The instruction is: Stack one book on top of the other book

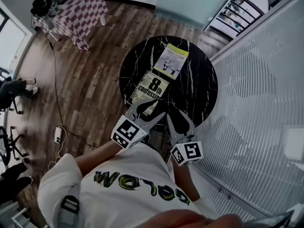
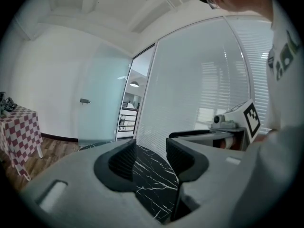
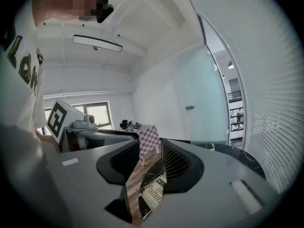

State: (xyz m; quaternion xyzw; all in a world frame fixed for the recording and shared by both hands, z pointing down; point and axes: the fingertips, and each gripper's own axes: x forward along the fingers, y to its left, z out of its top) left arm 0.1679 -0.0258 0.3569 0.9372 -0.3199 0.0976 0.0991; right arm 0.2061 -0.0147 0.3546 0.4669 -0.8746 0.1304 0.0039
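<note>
Two books logged. Positions?

— Both flat on the round black marble table [image 1: 202, 82], covers up, apart from each other. Near book [image 1: 151, 90], big "8th" on a pale cover, lies toward the table's near edge. Far book [image 1: 172, 61], yellow and white, sits near the middle, just beyond it.

Stacked?

— No. A strip of bare marble shows between them.

Left gripper?

— Left gripper [image 1: 146, 112] held over the near book's lower end in the head view. Cannot tell whether it touches. In its own view [image 2: 151, 156] the jaws stand apart with nothing between them, only marble showing through the gap.

Right gripper?

— Right gripper [image 1: 179, 122] just beside the left one, over the table's near rim. Jaws apart in its own view [image 3: 151, 158], gripping nothing. Through the gap: a corner of the near book [image 3: 153, 191] on the marble, with wood floor [image 3: 137, 179] beside it.

Each gripper in the other's view?

— Yes, marker cubes: the right one's [image 2: 251, 119], the left one's [image 3: 61, 118].

Surroundings?

— Wood floor all round [image 1: 90, 80]. Checkered-cloth table [image 1: 80, 8] well apart, with dark gear on top. White slatted wall [image 1: 266, 103] close by the marble table. Cable [image 1: 53, 70] running over the floor to a power strip [image 1: 58, 134]. Person's white shirt [image 1: 118, 184] with yellow lettering fills the bottom of the head view.
</note>
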